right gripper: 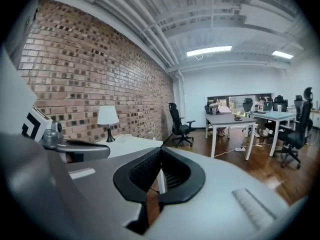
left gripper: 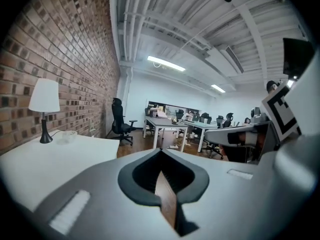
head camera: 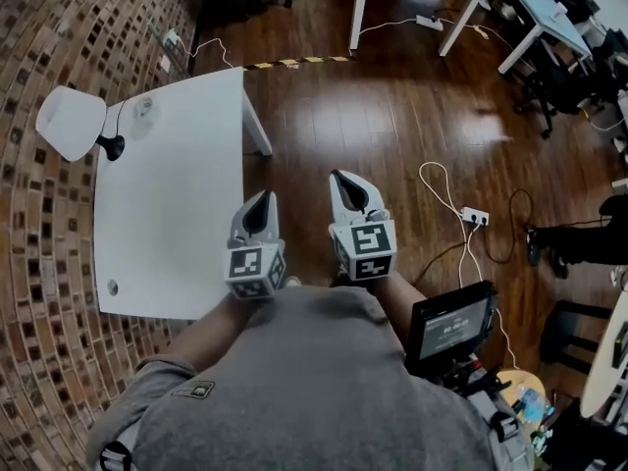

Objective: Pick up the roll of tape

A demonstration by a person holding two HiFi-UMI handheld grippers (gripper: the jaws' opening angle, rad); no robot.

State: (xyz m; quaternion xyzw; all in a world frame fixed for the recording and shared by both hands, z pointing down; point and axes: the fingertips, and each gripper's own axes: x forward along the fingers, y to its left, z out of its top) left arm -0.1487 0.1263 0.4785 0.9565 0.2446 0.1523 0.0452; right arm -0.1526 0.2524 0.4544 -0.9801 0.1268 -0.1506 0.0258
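Note:
The roll of tape [head camera: 144, 110] is a clear ring lying on the white table [head camera: 177, 224] at its far end, beside the lamp's base. In the left gripper view the roll of tape [left gripper: 66, 134] is a pale translucent shape right of the lamp. My left gripper [head camera: 262, 197] hangs over the table's right edge, shut and empty, well short of the roll. My right gripper [head camera: 341, 176] is over the wooden floor to the right of the table, shut with nothing in it. Their closed tips show as left gripper [left gripper: 161, 152] and right gripper [right gripper: 161, 149].
A white-shaded lamp [head camera: 72, 123] stands at the table's far left by the brick wall [head camera: 39, 263]. A small round fitting [head camera: 113, 287] sits near the table's front corner. Cables and a power strip [head camera: 474, 216] lie on the floor at right; desks and chairs [head camera: 549, 27] stand beyond.

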